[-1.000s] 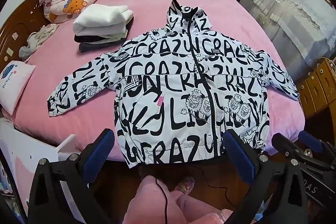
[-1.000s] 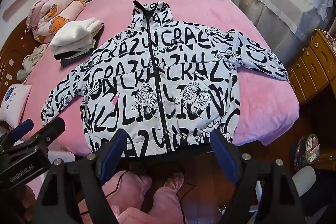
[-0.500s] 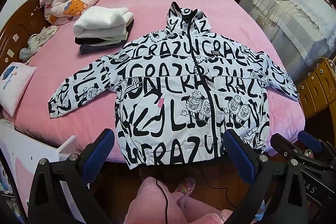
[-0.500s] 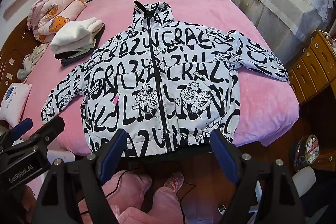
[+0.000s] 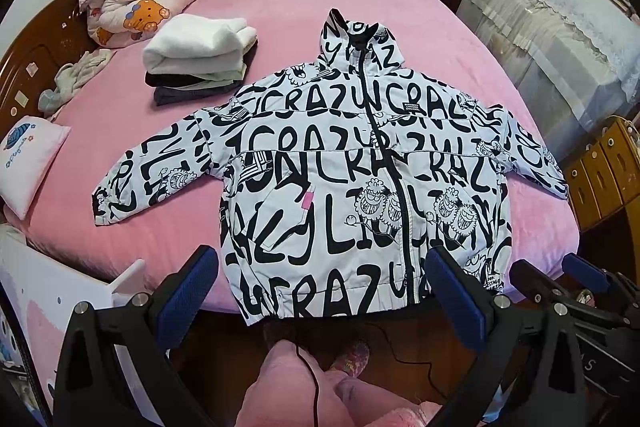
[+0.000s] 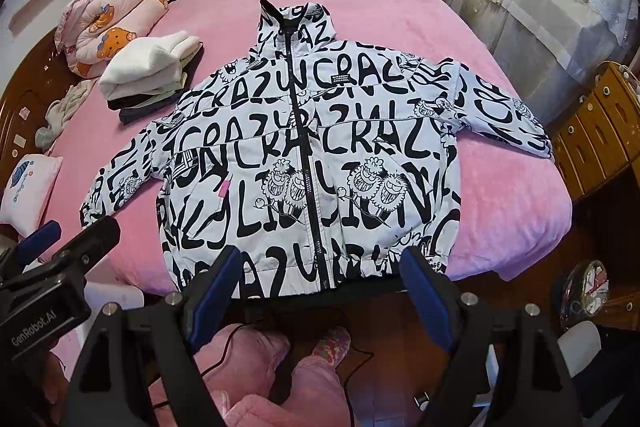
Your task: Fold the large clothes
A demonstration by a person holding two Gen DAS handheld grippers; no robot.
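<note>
the jacket (image 5: 360,179) lies flat and zipped on the pink bed (image 5: 280,11), front up, its long axis running from the hem at the near edge to the collar pointing away from me, sleeves out to either side. i judge no fold has begun: my left gripper (image 5: 320,291) and right gripper (image 6: 320,287) hover above the hem, both spread wide and holding nothing. next i'd take a sleeve and bring it across the chest.

Black-lettered white jacket (image 5: 360,167), pink bedspread (image 5: 280,7)
</note>
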